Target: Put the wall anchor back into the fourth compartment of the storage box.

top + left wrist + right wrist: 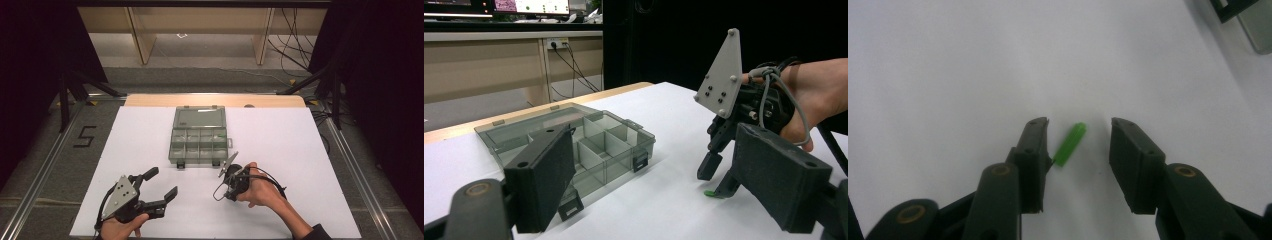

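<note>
Two sets of tongs work over a white surface (300, 150). The right tongs (1077, 145) point steeply down at the sheet, their jaws parted on either side of a small green peg (1069, 145). The peg lies flat on the surface between the jaws, its lower end just beside the left-hand jaw in the right gripper view; whether it touches that jaw cannot be told. The other jaw stands clear of it. In the left gripper view the same peg (709, 193) shows as a green tip on the surface directly under the right tongs (718, 177), held by a hand (819, 100).

The left tongs (162, 184) are held low near the front left of the surface, jaws wide apart and holding nothing, aimed toward the middle of the sheet.

A clear grey compartment box (199, 135) sits at the centre of the surface, lid folded back away from the person, its divided cells exposed. It lies beyond both tongs, near the right tongs (224, 184) but apart from them.
</note>
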